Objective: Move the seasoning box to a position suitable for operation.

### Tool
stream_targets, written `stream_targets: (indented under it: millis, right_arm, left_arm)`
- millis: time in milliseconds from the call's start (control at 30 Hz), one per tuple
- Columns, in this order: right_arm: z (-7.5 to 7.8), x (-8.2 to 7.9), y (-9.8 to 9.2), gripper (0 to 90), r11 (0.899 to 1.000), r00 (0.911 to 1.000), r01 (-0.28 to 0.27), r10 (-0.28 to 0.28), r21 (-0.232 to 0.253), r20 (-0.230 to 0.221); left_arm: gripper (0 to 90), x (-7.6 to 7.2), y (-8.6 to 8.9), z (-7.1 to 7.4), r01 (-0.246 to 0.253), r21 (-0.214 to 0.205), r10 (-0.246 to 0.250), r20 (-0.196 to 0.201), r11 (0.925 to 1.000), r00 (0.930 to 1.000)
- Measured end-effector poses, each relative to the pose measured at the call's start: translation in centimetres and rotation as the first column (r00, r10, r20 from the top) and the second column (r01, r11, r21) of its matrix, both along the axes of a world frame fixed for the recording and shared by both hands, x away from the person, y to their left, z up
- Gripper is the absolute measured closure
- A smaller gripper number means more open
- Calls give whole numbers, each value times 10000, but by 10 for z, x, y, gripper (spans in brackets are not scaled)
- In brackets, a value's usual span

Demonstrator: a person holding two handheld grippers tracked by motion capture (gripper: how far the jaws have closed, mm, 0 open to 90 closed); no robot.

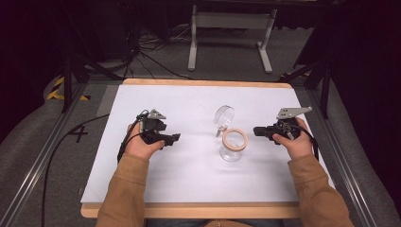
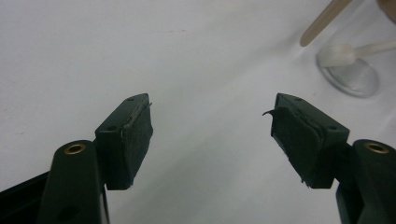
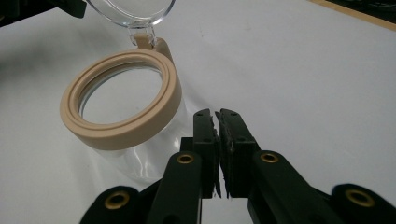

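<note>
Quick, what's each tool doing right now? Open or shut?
Left tool: open, holding nothing.
Right tool: shut, empty, beside the jar.

You sit in a lab or test studio. Evidence: white work table (image 1: pixel 142 179) with wooden edging, metal frame rails (image 1: pixel 35 175) alongside, grey carpet, loose cables (image 1: pixel 146 52) on the floor, black curtained surroundings, hazard tape (image 1: pixel 56 90).

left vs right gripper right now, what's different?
The left gripper has its jaws spread wide; the right gripper has its jaws closed together on nothing. The right gripper sits close beside the open jar; the left gripper is farther from it. Both are hand-held above the white table, pointing inward.
</note>
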State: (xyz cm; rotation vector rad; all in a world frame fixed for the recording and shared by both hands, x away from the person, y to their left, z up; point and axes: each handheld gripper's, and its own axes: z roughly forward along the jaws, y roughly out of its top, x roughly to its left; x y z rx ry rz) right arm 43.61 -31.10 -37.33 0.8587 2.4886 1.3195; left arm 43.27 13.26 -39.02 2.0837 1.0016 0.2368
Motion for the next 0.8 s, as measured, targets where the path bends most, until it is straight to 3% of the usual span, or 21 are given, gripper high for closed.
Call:
stream_targets:
  millis: [100, 300, 500, 800]
  right_arm:
    - [0, -1, -2, 876, 10000, 10000, -70, 70, -47, 8]
    - [-2, 0, -5, 895, 9999, 10000, -35, 34, -109, -86]
    - [-5, 1, -1, 895, 9998, 9999, -55, 53, -195, -95]
    - [-21, 6, 13, 899, 9976, 9977, -558, 541, -408, -416]
  left_arm:
    - [280, -4, -3, 7, 93, -240, -93, 24, 9997, 10000]
    - [250, -10, -2, 12, 186, -92, -185, 104, 9998, 9998]
    - [238, -14, -1, 16, 286, -211, -284, 130, 9994, 9995]
    - [238, -18, -5, 19, 482, -84, -480, 250, 9988, 9985]
